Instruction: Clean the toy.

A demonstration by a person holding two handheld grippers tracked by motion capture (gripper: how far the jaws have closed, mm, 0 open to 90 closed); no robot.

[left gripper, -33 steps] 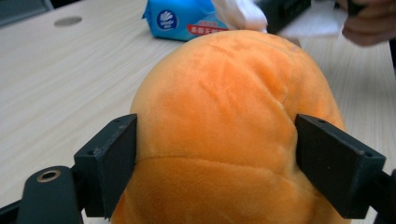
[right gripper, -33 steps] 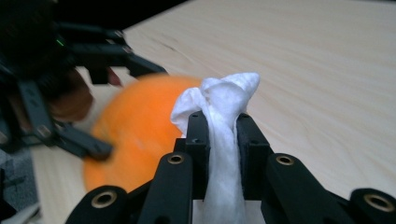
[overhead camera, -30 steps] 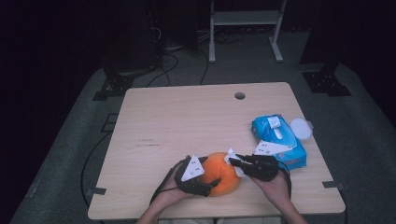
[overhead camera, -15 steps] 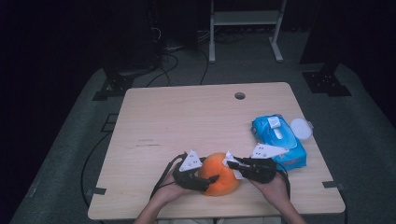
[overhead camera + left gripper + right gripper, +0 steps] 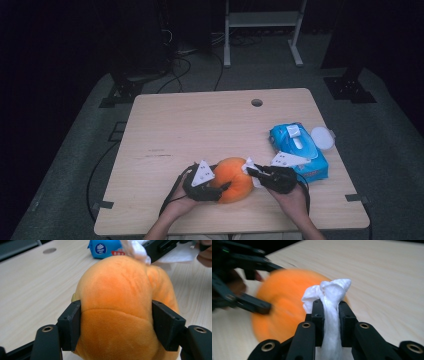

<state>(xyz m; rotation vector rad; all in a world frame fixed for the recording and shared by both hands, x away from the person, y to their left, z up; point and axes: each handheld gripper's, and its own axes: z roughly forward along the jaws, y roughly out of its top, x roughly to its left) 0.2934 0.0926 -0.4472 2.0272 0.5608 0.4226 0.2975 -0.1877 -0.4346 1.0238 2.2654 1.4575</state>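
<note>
Near the front edge of the table [image 5: 210, 120] sits the orange plush toy [image 5: 234, 179], and both grippers are on it. From the high view the left gripper [image 5: 220, 189] comes in from the left, the right gripper [image 5: 251, 171] from the right, with the blue wipes pack [image 5: 299, 151] and a white round lid [image 5: 322, 137] lying just beyond the right hand. The left gripper view gives what the overhead cannot: the two black pads pressed into the toy's [image 5: 122, 312] flanks, one on each side, the fabric bulging between them, so that gripper [image 5: 117, 325] is clamped on the plush. Its jaws have just been closing, with the toy between them. That view also catches the wipes pack [image 5: 103, 248] behind. The right gripper view shows its own detail: the right gripper [image 5: 329, 315] pinched tight on a twisted white wipe [image 5: 329, 300], whose bunched end rises above the jaw tips right against the toy [image 5: 284, 307], which is blurred here, with the left gripper [image 5: 249, 290] around its far side. Against a second ago, the left gripper sits closer in on the toy, and the toy, the pack and the lid lie where they did.
</note>
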